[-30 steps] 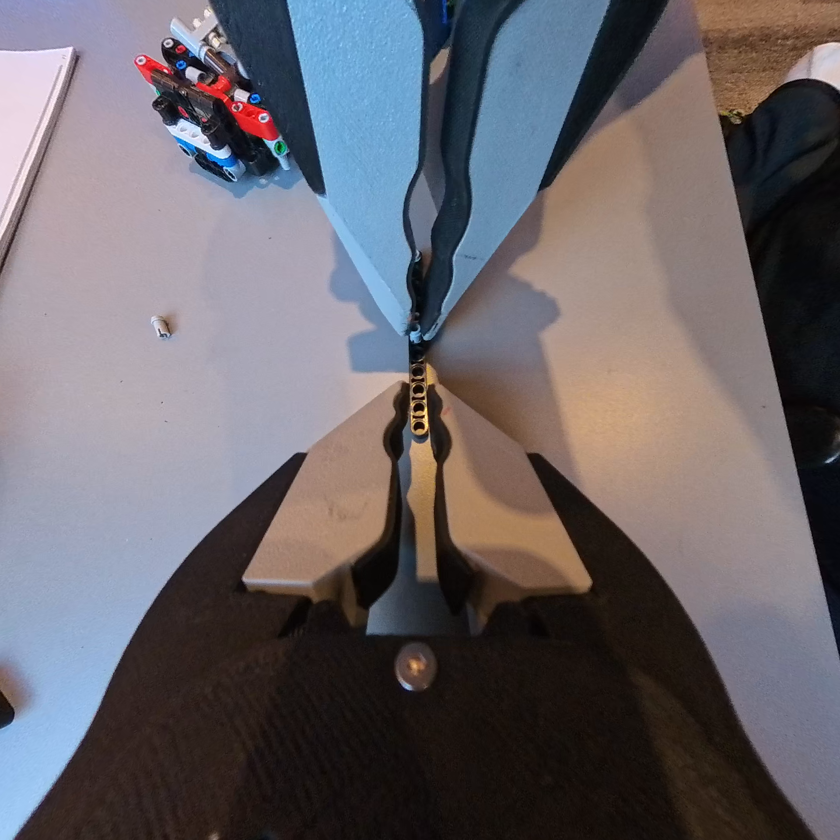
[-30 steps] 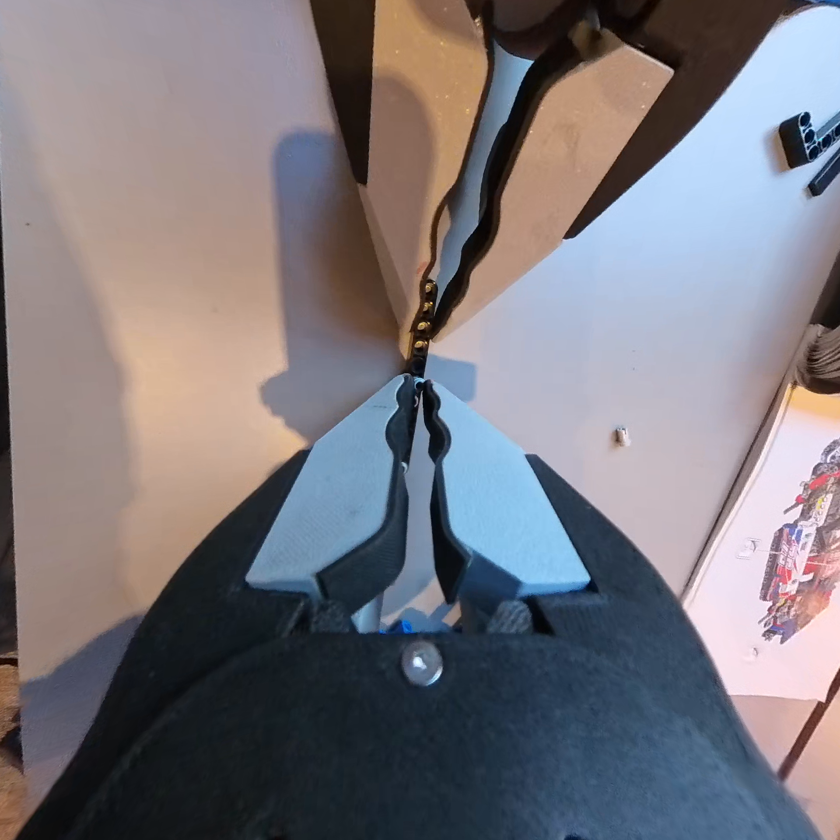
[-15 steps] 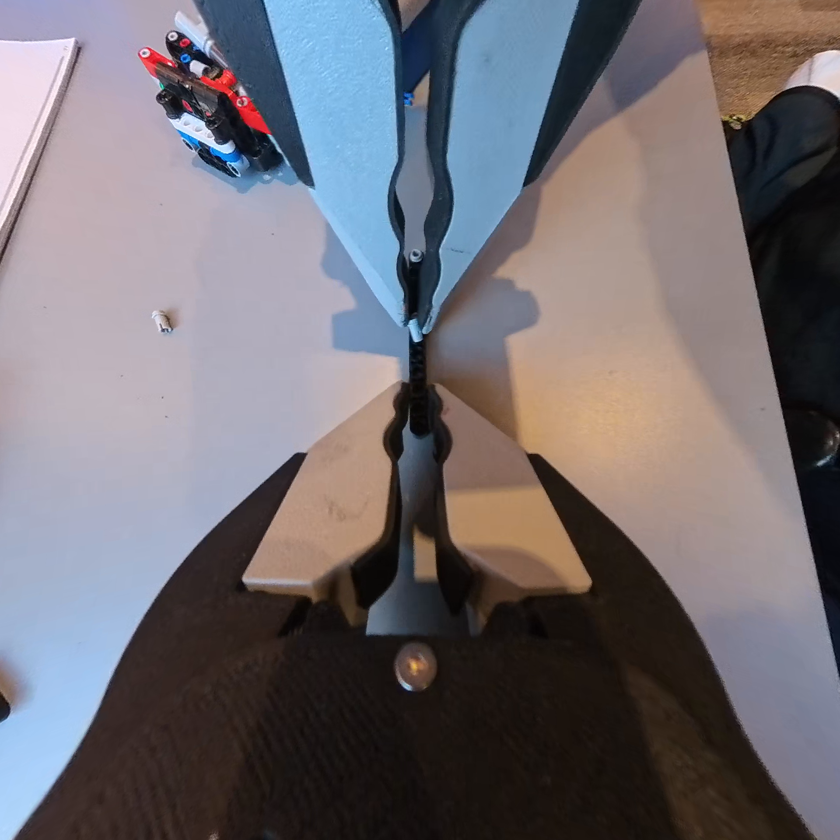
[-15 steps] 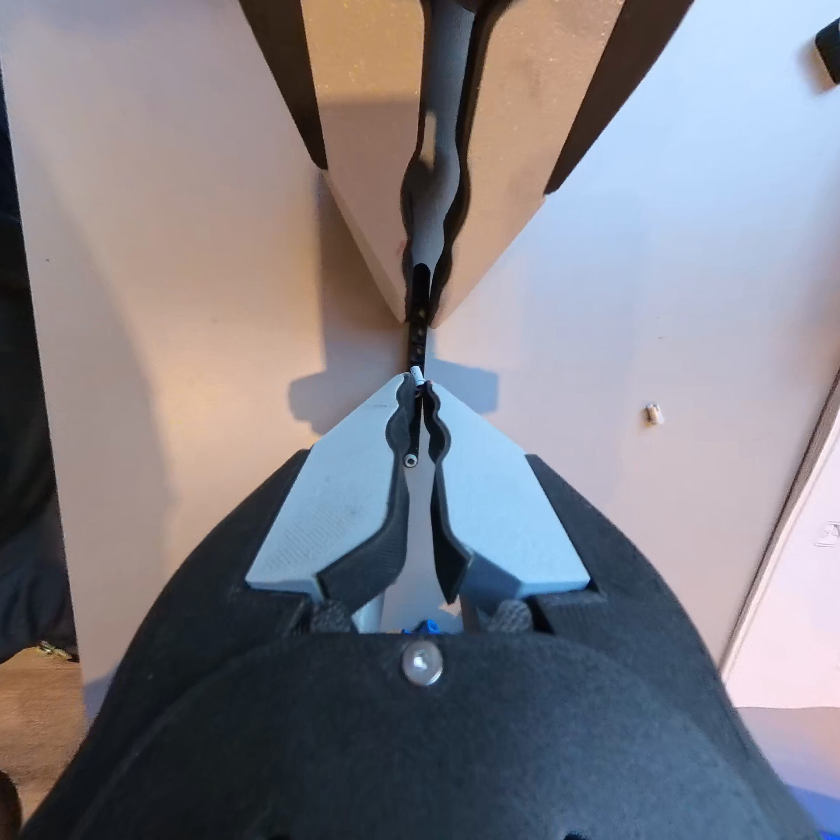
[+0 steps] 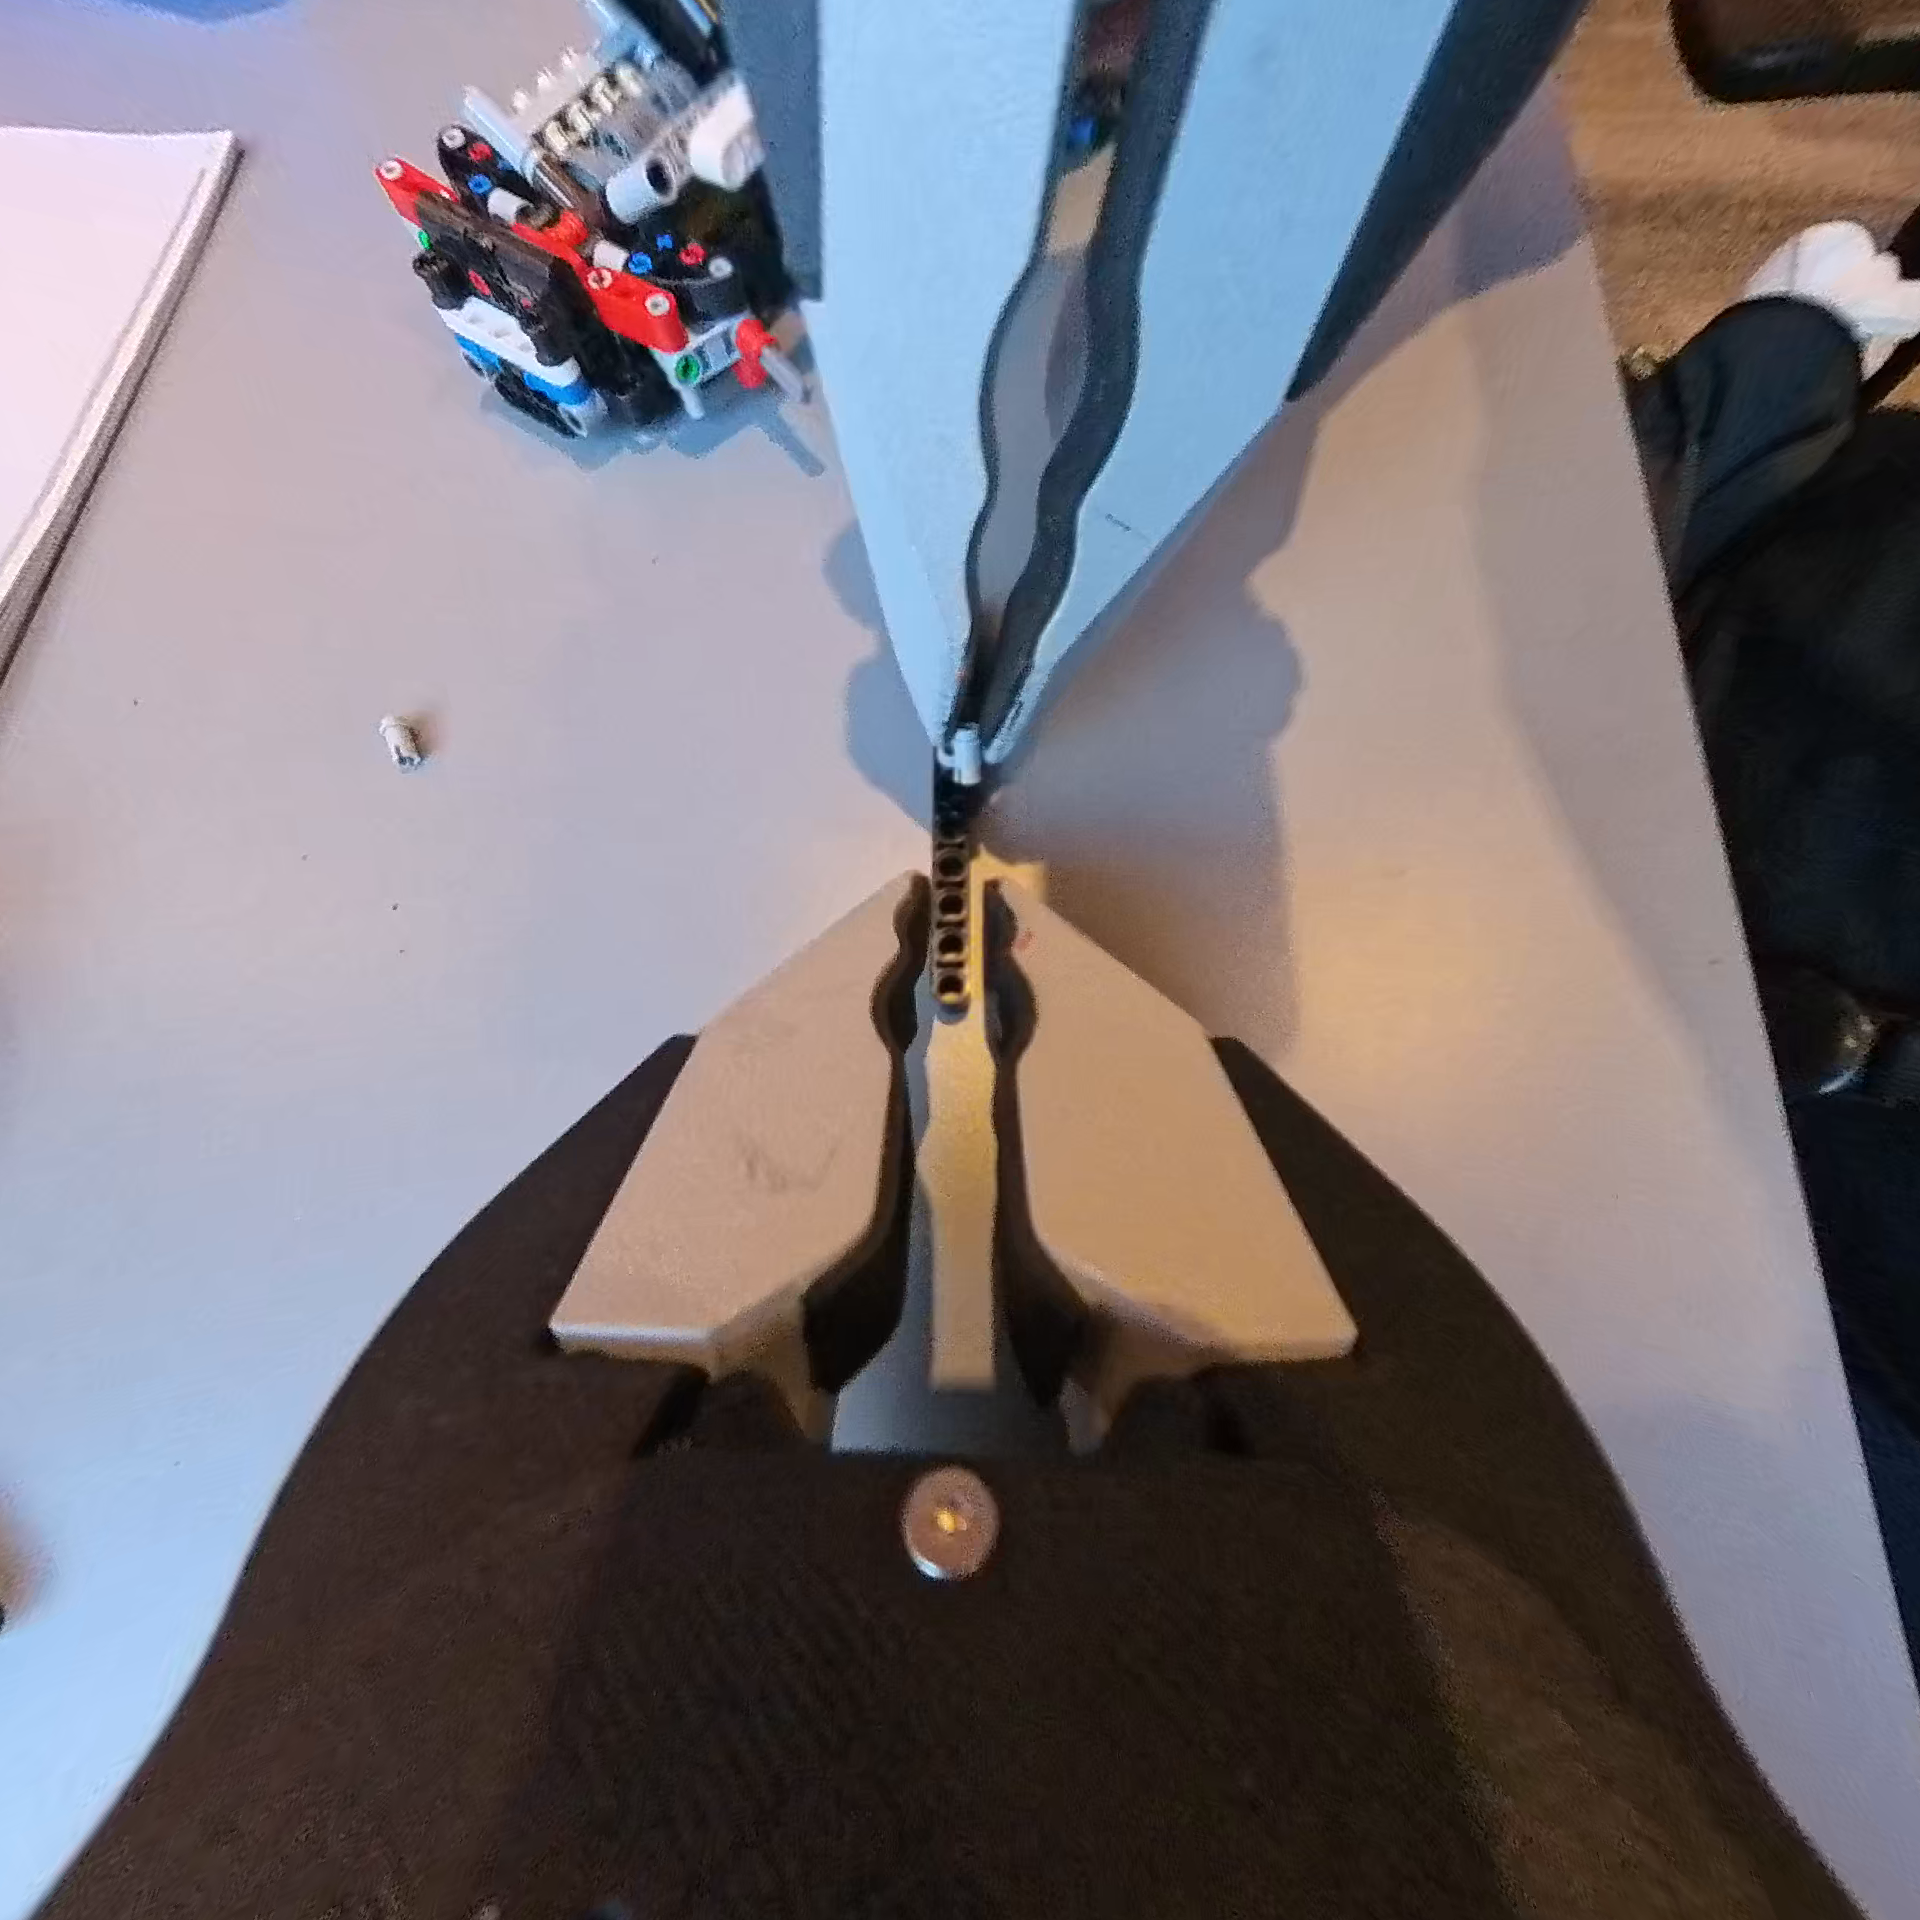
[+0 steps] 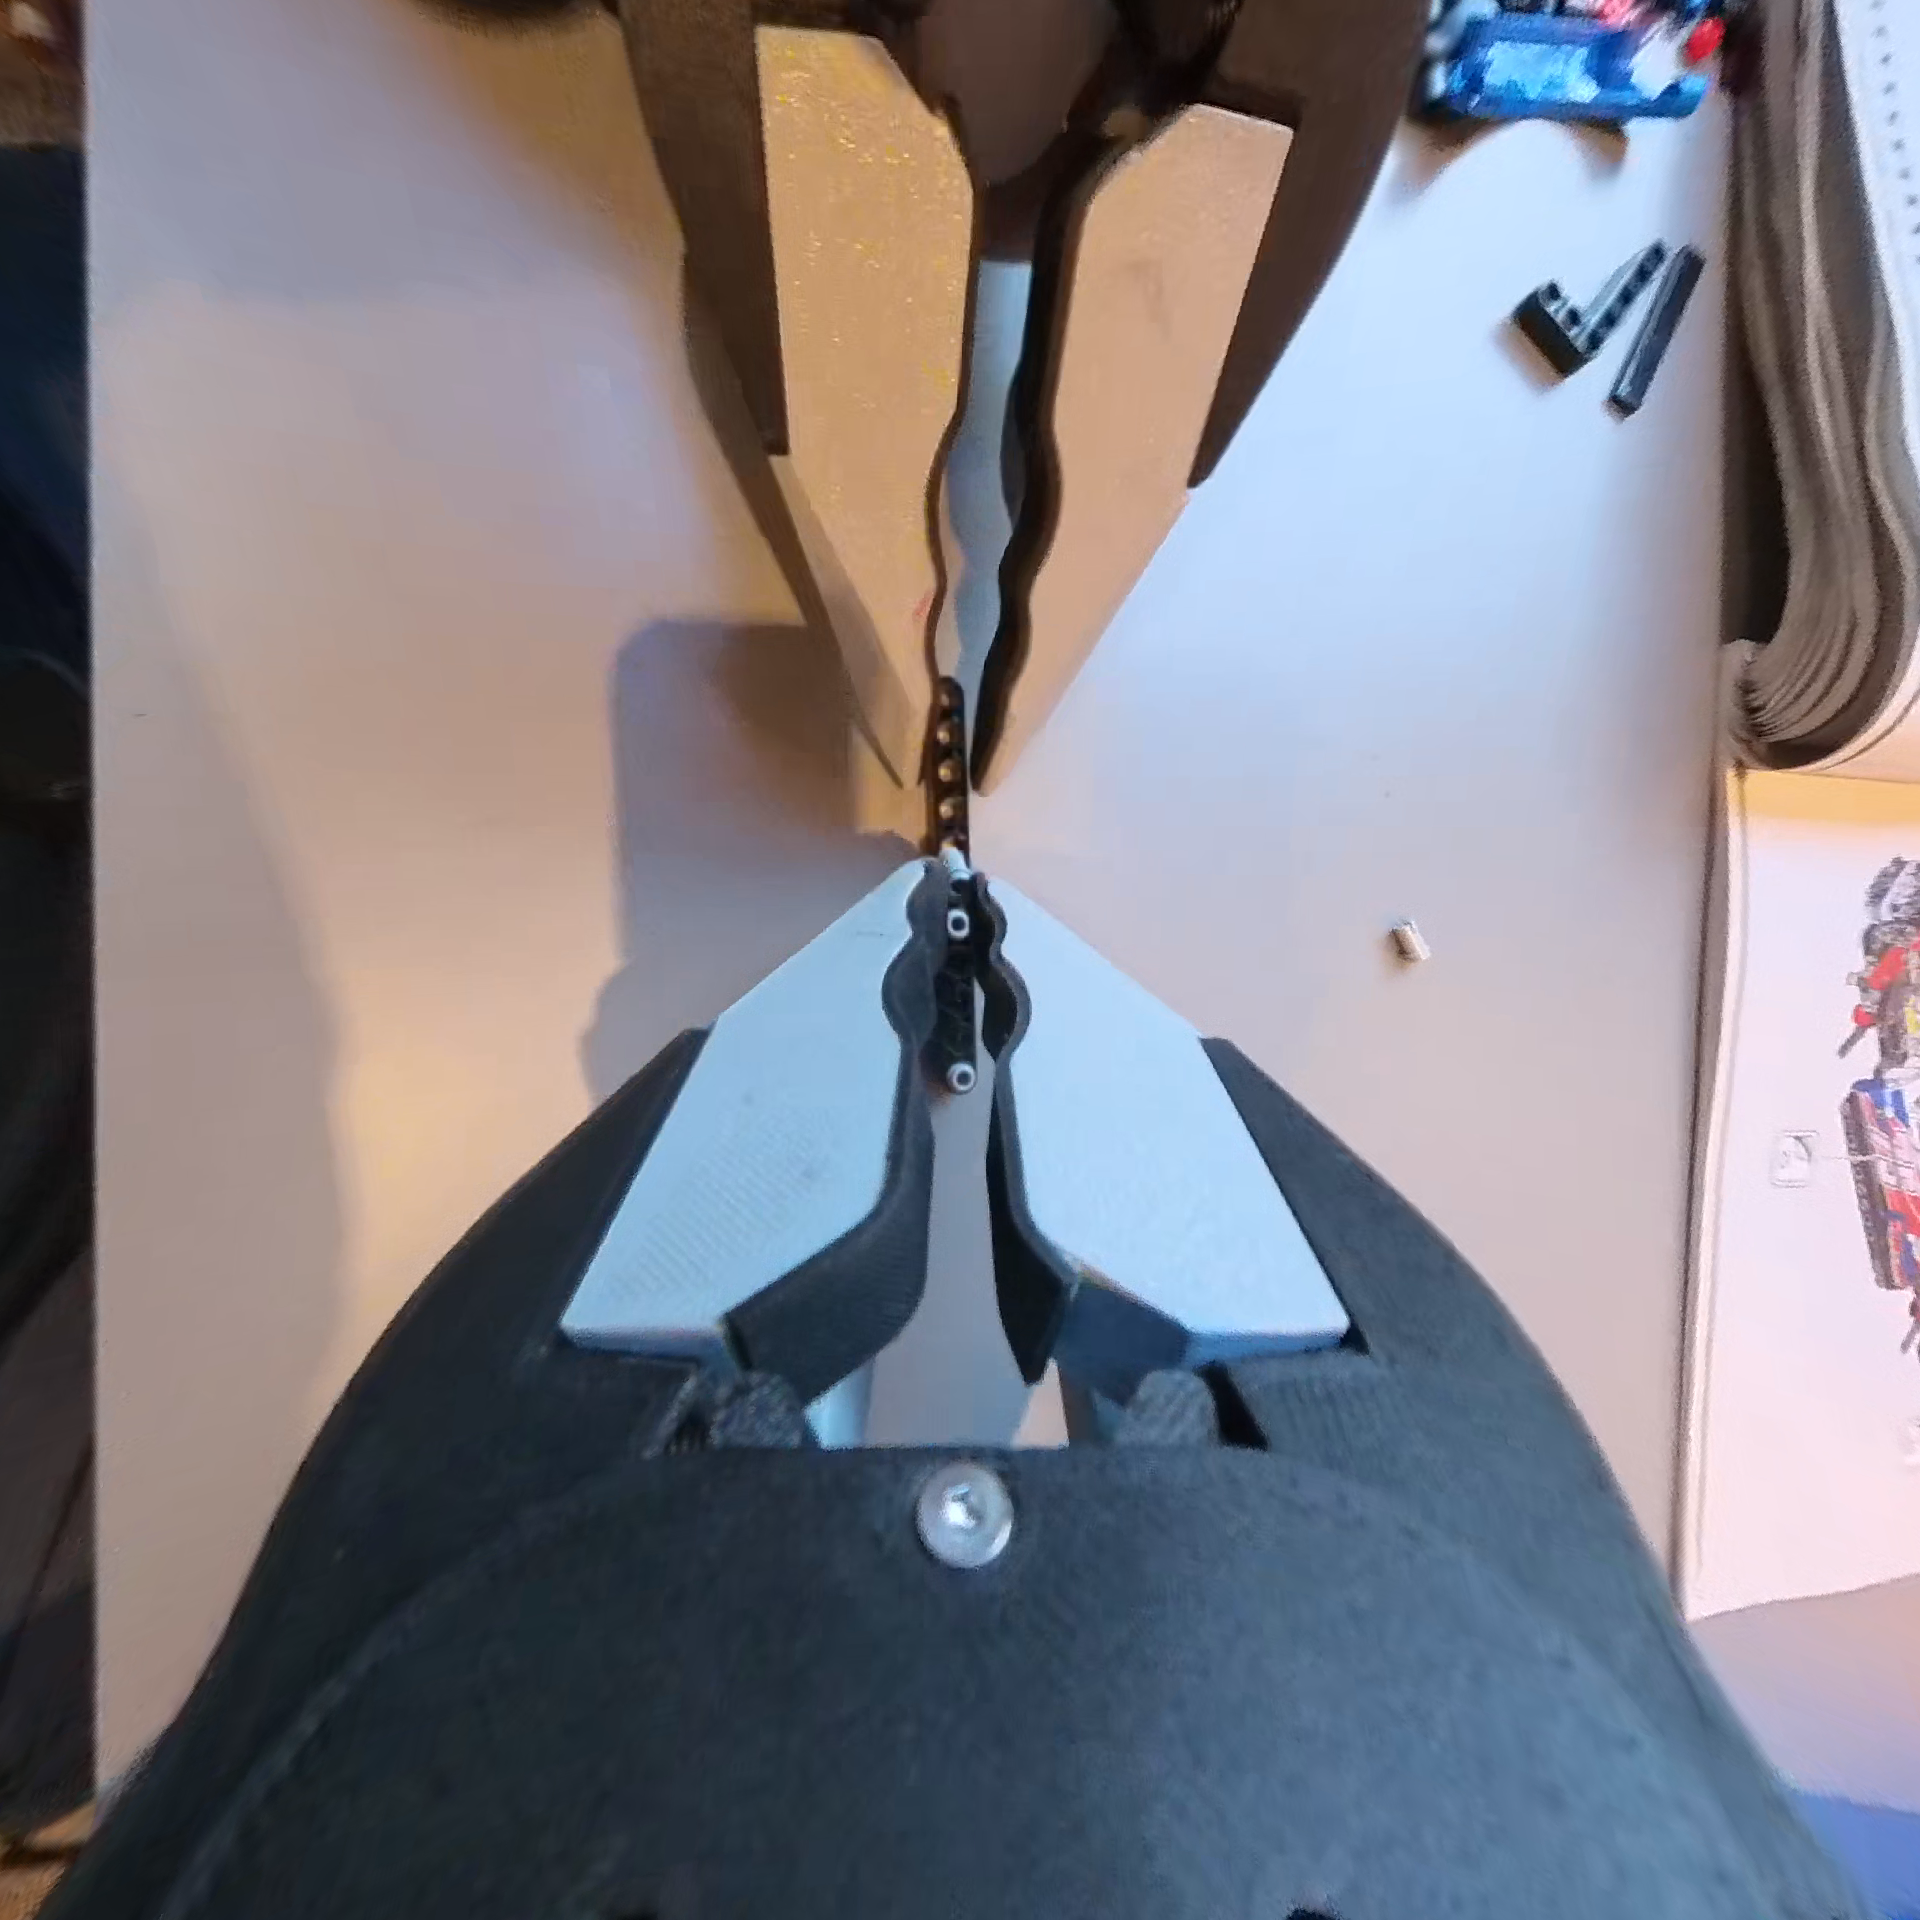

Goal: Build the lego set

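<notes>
2 claws (image 5: pixel 956 904) (image 6: pixel 961 883), 1 built model (image 5: pixel 582 260), 1 loose pin (image 5: pixel 400 743), 2 spare black beams (image 6: pixel 1600 322).

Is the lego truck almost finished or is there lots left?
Some is done: a red, black and white built chunk stands on the table. Right now both grippers hold black holed beams, meeting tip to tip. Left: loose black beams and a small grey pin still wait.

Black holed beam (image 5: pixel 951 940) over a pale grey desk (image 5: pixel 520 987); loose grey pin (image 5: pixel 400 742). Red, black, white and blue model (image 5: pixel 582 281) behind.
</notes>
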The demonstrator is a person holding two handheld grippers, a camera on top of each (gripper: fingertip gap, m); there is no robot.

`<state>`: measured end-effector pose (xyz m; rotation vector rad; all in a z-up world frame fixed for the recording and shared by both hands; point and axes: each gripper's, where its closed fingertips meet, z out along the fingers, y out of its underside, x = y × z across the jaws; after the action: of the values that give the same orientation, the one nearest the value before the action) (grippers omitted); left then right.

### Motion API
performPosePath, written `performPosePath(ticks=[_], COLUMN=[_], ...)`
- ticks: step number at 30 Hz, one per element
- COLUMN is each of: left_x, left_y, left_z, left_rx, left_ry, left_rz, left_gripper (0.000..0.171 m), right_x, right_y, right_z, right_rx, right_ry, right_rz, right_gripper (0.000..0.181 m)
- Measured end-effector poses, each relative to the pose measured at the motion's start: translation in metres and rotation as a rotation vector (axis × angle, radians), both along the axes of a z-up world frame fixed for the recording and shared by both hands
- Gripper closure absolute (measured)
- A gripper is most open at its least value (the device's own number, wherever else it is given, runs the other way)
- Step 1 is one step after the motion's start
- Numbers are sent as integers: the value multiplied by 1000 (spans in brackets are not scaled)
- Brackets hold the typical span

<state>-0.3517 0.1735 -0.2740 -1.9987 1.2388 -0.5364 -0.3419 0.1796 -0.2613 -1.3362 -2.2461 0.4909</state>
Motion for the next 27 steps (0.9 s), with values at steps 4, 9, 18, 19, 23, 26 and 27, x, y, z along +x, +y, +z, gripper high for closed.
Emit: performPosePath(ticks=[4,9,18,19,23,26,27], left_x=[0,9,18,18,20,20,20], left_y=[1,-3,-10,-10,-13,-14,-14], left_z=[5,15,29,28,29,29,29], left_rx=[-22,-11,14,13,14,9,8], left_ry=[-50,-111,-200,-193,-199,-202,-203], left_rz=[8,-24,-75,-76,-98,-102,-102], left_gripper=[163,164,164,165,170,170,170], right_x=[-1,0,-2,-2,-2,-2,-2], right_y=[0,-2,-16,-18,-20,-22,-22], right_z=[7,13,22,23,23,25,24], right_rx=[65,92,104,110,136,130,135], right_ry=[82,143,209,211,219,229,233], right_rz=[-5,-21,45,59,95,101,103], right_gripper=[180,179,179,179,179,179,179])
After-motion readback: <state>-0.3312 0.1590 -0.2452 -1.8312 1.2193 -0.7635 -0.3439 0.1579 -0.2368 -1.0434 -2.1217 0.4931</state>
